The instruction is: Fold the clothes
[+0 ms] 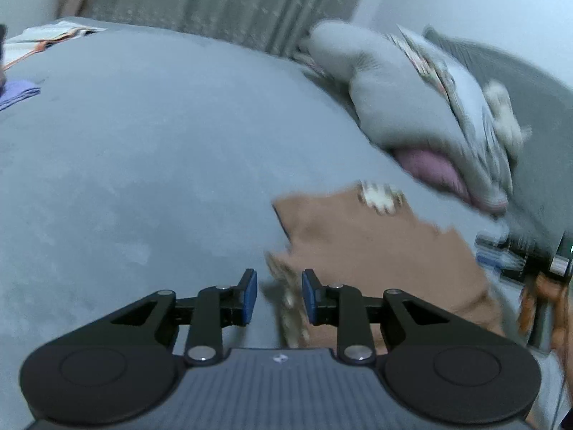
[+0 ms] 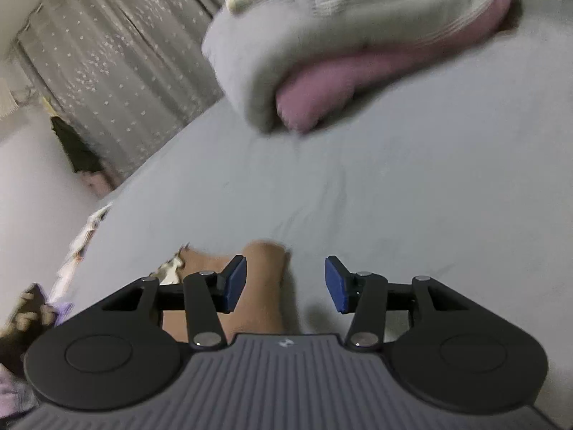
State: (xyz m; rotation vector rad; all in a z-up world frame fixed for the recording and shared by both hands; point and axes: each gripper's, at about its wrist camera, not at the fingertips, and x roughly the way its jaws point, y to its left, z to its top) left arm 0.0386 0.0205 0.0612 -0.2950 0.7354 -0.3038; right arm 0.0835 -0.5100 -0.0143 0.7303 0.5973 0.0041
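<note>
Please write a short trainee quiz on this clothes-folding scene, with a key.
1. True or false: the left gripper is clamped on the tan garment.
2. What colour shows inside the grey bundle beyond the garment? A) pink B) green C) black
3. Fill in: everything lies on a grey ____.

Key
1. False: its jaws stand apart, with the garment's trimmed edge below the gap, unpressed. The right gripper is open too, over the same garment.
2. A.
3. Bed.
</note>
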